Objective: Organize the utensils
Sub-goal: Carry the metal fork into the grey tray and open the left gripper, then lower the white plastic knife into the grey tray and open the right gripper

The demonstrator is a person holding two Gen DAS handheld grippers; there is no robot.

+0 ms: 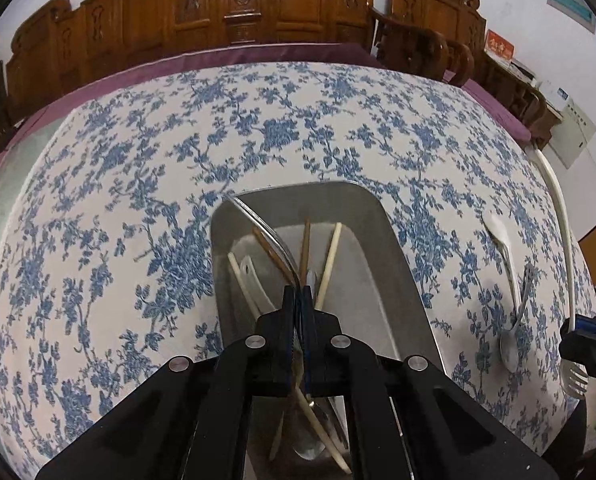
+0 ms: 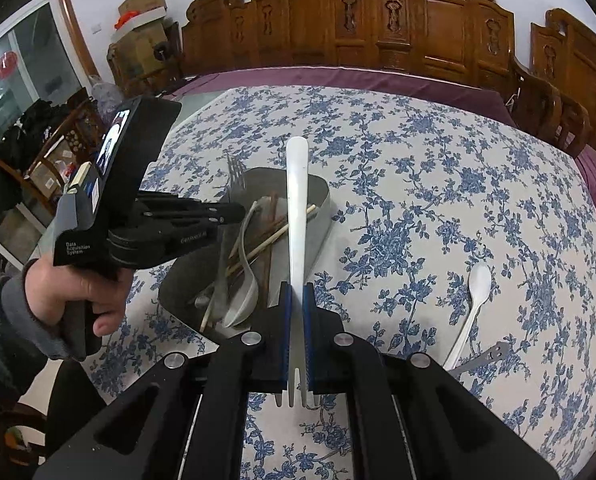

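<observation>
A metal tray (image 1: 382, 248) on the flowered tablecloth holds chopsticks (image 1: 330, 260) and other utensils. My left gripper (image 1: 296, 294) is shut on a metal fork (image 1: 261, 224), held over the tray; in the right wrist view the left gripper (image 2: 233, 212) holds that fork (image 2: 235, 172) above the tray (image 2: 322, 196). My right gripper (image 2: 296, 292) is shut on a white plastic fork (image 2: 296, 200), tines toward the camera, to the right of the tray. The right gripper (image 1: 590, 340) and white fork (image 1: 558, 208) also show at the left wrist view's right edge.
A white plastic spoon (image 2: 474, 304) and a metal spoon (image 2: 486, 356) lie on the cloth right of the tray; they also show in the left wrist view, white (image 1: 502, 240) and metal (image 1: 514, 336). Carved wooden chairs (image 2: 378, 28) stand behind the table.
</observation>
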